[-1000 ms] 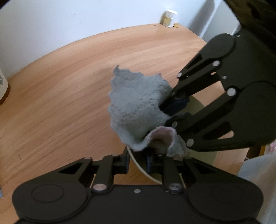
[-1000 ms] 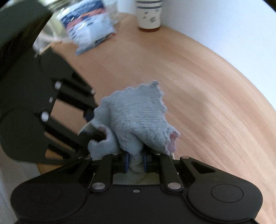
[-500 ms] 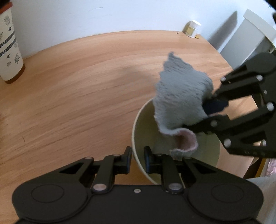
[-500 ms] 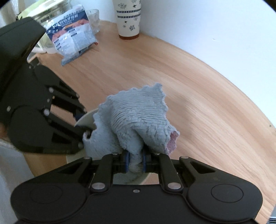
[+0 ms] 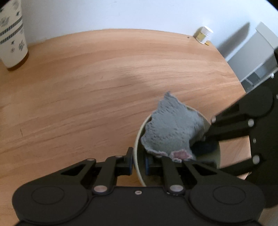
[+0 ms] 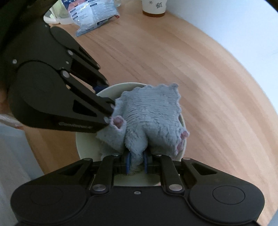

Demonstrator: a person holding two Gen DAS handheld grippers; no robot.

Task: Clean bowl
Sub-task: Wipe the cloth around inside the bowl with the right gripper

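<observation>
My left gripper (image 5: 139,164) has its blue-padded jaws clamped on the thin rim of the bowl (image 5: 137,147), one pad outside the wall and one inside. My right gripper (image 6: 136,163) is closed tight on a bunched fold of the cloth (image 6: 149,114), which spreads from the pads into the bowl's hollow. The cloth is grey-blue knitted terry, ribbed and fuzzy, with a scalloped edge and small pink patches at its corners. The bowl is round, smooth and pale cream, with a glazed look; it sits on the table (image 5: 86,87) near its front edge and holds only the cloth and my right fingertips. The table is light wood with long streaked grain. Farther back stand a patterned paper cup (image 5: 11,38), a small white-lidded jar (image 5: 204,35) by the wall, and a printed plastic packet (image 6: 92,13).
</observation>
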